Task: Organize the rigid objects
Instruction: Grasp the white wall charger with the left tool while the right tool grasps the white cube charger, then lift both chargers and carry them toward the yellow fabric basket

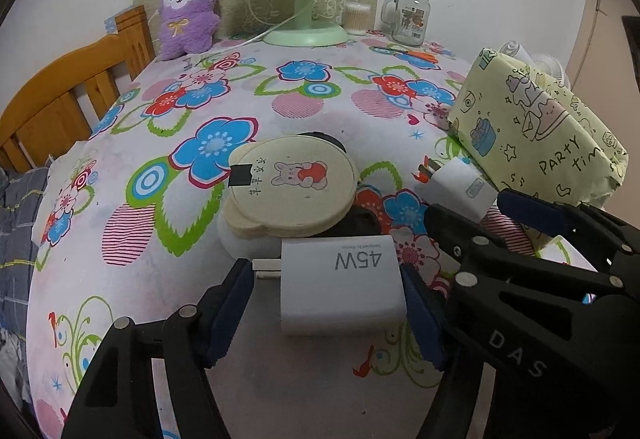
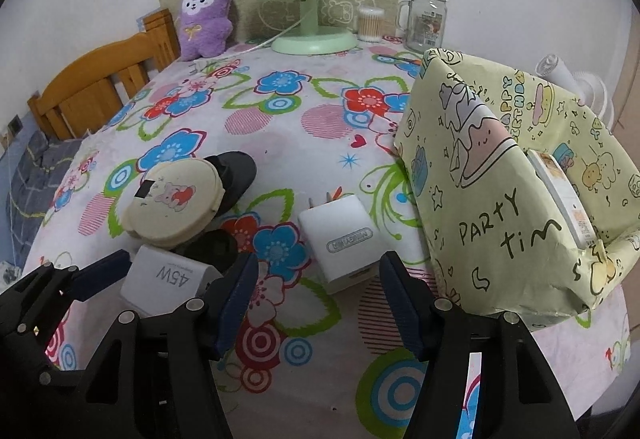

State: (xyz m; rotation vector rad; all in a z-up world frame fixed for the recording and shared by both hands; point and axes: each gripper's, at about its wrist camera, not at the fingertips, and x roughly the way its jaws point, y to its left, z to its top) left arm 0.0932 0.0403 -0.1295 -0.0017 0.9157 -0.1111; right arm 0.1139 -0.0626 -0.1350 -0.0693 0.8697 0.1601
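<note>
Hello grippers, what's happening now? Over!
Left gripper straddles 45W charger, prongs side clear. Right gripper open near small charger. Round beige case crowds behind.

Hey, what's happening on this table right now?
A person is tidying small hard items on a flowered table, one handheld tool per hand. The left tool straddles the white 45W charger, its pads at or near the charger's sides; it still lies on the cloth. The right tool is open around the near end of a smaller white charger, not gripping yet. Beside them sit a round cream case and a paper-wrapped box.
</note>
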